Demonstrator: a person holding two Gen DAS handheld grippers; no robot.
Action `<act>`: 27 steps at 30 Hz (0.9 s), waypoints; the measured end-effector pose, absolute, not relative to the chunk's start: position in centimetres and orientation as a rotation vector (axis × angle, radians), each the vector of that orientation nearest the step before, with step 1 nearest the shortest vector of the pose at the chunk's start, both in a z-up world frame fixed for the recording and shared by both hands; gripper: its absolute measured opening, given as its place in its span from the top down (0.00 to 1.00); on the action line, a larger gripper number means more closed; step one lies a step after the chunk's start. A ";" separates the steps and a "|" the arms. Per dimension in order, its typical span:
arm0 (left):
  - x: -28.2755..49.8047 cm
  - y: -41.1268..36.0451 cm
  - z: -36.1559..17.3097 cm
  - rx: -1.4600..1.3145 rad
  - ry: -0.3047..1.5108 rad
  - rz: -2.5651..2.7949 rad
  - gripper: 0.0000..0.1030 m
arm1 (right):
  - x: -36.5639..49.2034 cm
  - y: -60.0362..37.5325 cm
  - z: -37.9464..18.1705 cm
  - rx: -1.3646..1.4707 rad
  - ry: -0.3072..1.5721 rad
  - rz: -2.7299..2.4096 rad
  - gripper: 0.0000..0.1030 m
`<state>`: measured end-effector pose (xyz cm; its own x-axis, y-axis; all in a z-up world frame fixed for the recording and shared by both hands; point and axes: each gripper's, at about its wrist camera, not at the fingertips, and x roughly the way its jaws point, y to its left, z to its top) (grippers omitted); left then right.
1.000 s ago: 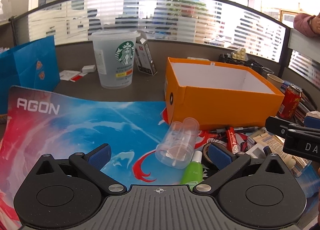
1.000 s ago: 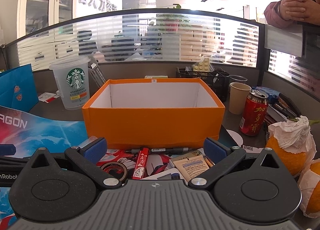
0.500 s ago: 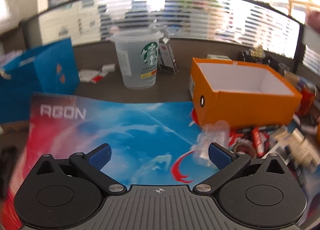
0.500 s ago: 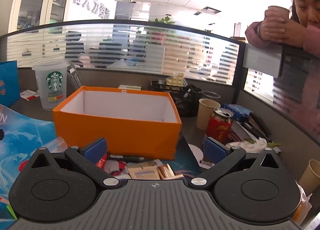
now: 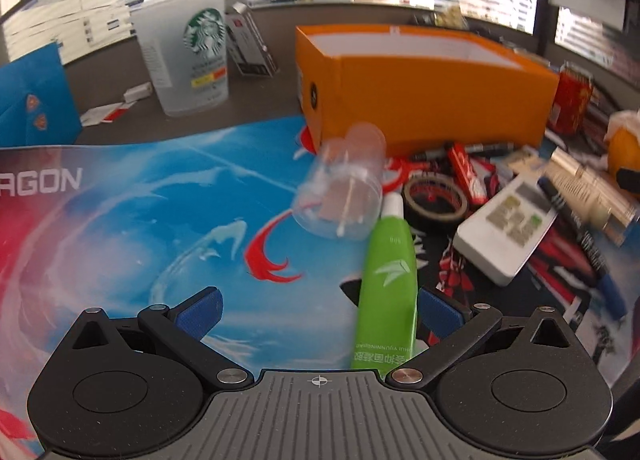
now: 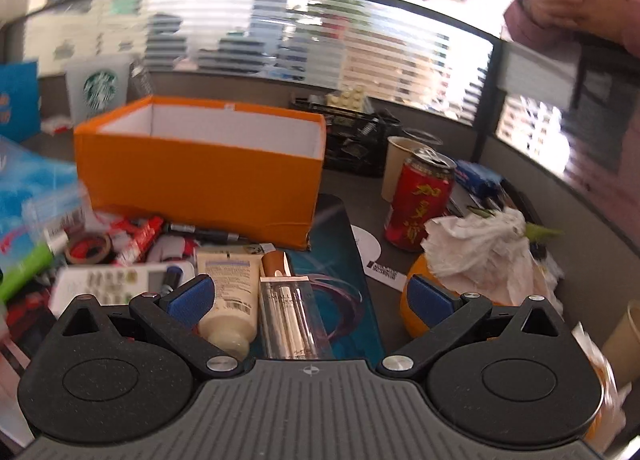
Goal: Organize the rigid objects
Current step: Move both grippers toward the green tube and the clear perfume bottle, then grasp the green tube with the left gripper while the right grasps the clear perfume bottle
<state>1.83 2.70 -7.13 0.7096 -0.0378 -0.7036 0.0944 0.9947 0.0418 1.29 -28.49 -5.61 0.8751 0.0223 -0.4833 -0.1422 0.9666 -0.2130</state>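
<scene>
An open orange box stands on the desk. In front of it lies a clutter: a green tube, a clear plastic cup on its side, a tape roll, a white remote, markers. My left gripper is open, with the green tube lying just inside its right finger. My right gripper is open above a cream tube and a clear bottle, which lie between its fingers.
A Starbucks cup stands back left on the desk, past the blue AGON mat. A red can, a paper cup, an orange under tissue and a black organizer sit to the right. A person leans on the partition.
Both grippers have dropped lower and closer to the clutter. The left swung back right over the green tube. The right moved right over the cream tube and clear bottle.
</scene>
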 end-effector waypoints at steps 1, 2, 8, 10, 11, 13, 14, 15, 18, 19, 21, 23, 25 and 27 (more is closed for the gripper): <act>1.9 2.5 -7.3 0.087 0.776 -0.074 0.00 | 1.6 -28.5 -6.0 -0.269 0.509 0.075 0.00; 1.7 2.3 -7.5 0.094 0.769 -0.078 0.00 | 1.7 -28.6 -6.3 -0.281 0.512 0.075 0.00; 1.9 1.5 -8.4 0.105 0.777 -0.120 0.00 | 2.6 -29.6 -7.4 -0.268 0.517 0.140 0.02; 1.9 1.8 -8.7 0.077 0.771 -0.134 0.00 | 2.8 -29.9 -7.5 -0.259 0.520 0.153 0.04; 2.0 1.9 -8.7 0.065 0.766 -0.133 0.00 | 2.9 -30.1 -7.5 -0.247 0.524 0.162 0.05; 2.1 1.9 -8.8 0.070 0.760 -0.133 0.00 | 3.0 -30.6 -7.6 -0.217 0.534 0.182 0.10; 2.2 1.9 -8.8 0.071 0.758 -0.136 0.00 | 3.1 -30.9 -7.6 -0.205 0.545 0.186 0.16; 2.3 1.9 -8.8 0.074 0.760 -0.140 0.00 | 3.1 -31.2 -7.6 -0.197 0.557 0.183 0.19; 2.4 1.9 -8.7 0.080 0.768 -0.153 0.00 | 2.6 -31.6 -7.6 -0.194 0.582 0.204 0.24; 2.4 1.8 -8.7 0.081 0.769 -0.156 0.00 | 2.6 -31.7 -7.8 -0.198 0.593 0.210 0.25; 2.4 1.5 -8.8 0.088 0.762 -0.176 0.00 | 2.8 -31.7 -8.3 -0.209 0.618 0.218 0.28; 2.5 1.1 -9.0 0.096 0.742 -0.202 0.00 | 3.3 -31.8 -8.7 -0.183 0.641 0.243 0.39; 2.4 0.9 -9.2 0.099 0.718 -0.217 0.00 | 4.0 -31.7 -9.0 -0.152 0.663 0.268 0.49; 2.3 0.9 -9.4 0.099 0.690 -0.230 0.00 | 4.3 -31.6 -9.3 -0.134 0.667 0.283 0.57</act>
<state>2.27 0.85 -9.44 0.7471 -0.1768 -0.6408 0.2425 0.9700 0.0150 4.35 -31.63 -9.30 0.7490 0.2155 -0.6265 -0.3011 0.9531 -0.0322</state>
